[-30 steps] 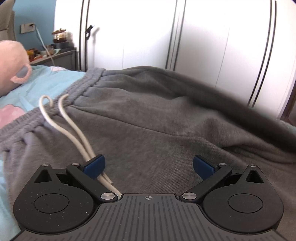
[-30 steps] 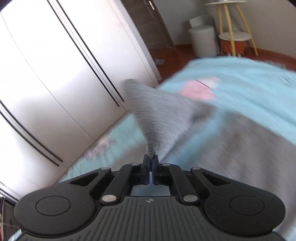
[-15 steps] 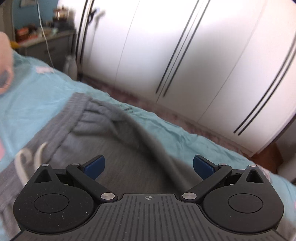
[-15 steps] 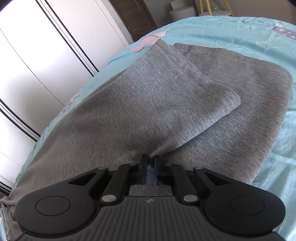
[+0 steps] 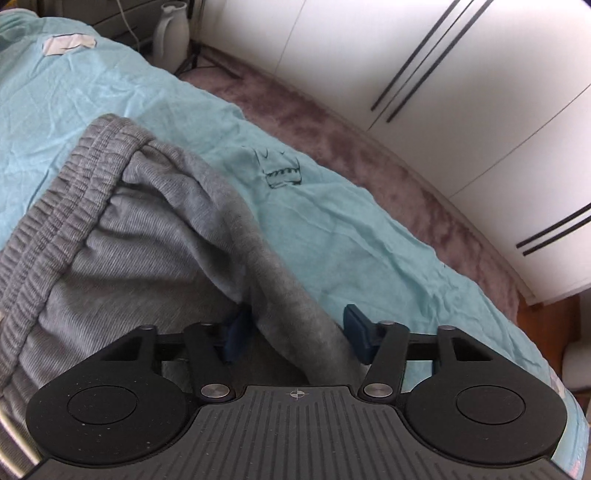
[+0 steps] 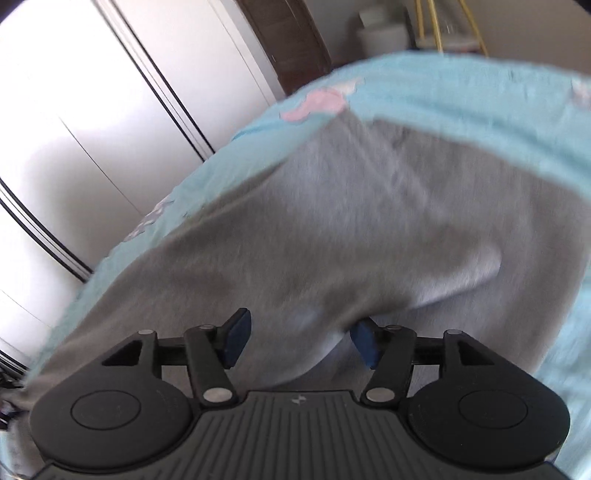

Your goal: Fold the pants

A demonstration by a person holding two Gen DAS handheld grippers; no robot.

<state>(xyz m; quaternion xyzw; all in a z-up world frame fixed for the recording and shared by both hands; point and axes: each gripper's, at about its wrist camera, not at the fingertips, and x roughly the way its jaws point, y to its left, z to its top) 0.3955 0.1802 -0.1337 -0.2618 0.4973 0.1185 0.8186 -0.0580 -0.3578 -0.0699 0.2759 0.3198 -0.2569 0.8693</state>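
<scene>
While the grey pants (image 5: 122,280) lie spread on the bed's light-blue sheet (image 5: 332,236), the left gripper (image 5: 295,334) sits over their side edge below the elastic waistband (image 5: 77,192), which bunches up to the left of it. Jaws have just been closing; a raised fold of pants fabric runs between the blue pads (image 5: 356,332), left pad partly tucked under cloth, right pad at most brushing it, so not clamped. Right of the pants, bare sheet with a small printed crown, then purple carpet (image 5: 332,122) and white wardrobe doors (image 5: 461,92); a white jug (image 5: 171,29) stands on the floor beyond the pants, contents not visible. Right wrist view is blurred: right gripper (image 6: 299,341) has just been opening, pads spread, released, a folded pant-leg edge (image 6: 332,236) lying between them. Beyond the pants, sheet (image 6: 461,96), wardrobe at left.
</scene>
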